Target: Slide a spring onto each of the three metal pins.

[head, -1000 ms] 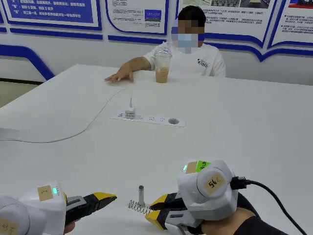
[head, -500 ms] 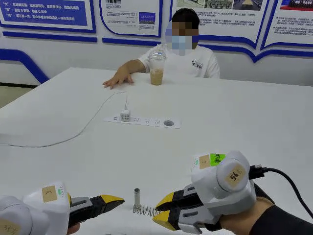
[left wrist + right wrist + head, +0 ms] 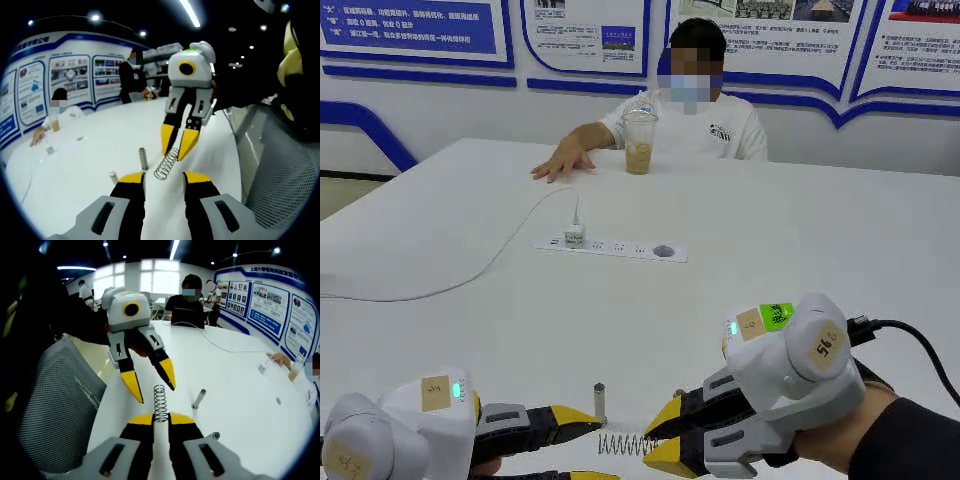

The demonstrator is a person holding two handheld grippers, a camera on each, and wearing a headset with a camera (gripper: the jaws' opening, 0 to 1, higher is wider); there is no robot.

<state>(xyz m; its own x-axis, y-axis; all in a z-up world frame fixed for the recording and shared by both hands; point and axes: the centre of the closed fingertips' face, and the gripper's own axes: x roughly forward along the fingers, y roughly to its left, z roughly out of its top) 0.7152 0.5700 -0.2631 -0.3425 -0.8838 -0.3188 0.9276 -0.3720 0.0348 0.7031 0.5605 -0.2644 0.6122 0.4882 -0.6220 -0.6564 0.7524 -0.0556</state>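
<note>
Lower frame: left gripper (image 3: 592,448) and right gripper (image 3: 658,438) are white, jaws black tipped yellow; spring (image 3: 625,443) silver; pin (image 3: 599,402) grey; table (image 3: 770,240) white; upper wall posters (image 3: 415,25) blue-bordered.

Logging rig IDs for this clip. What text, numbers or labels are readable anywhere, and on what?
"56": round sticker on the right gripper.
Tan sticker on the left gripper: digits, too blurred to read.
Small labels on top of both grippers: too small to read.
Wall posters: Chinese text, too small to read.
Shirt logo: blurred.
</note>
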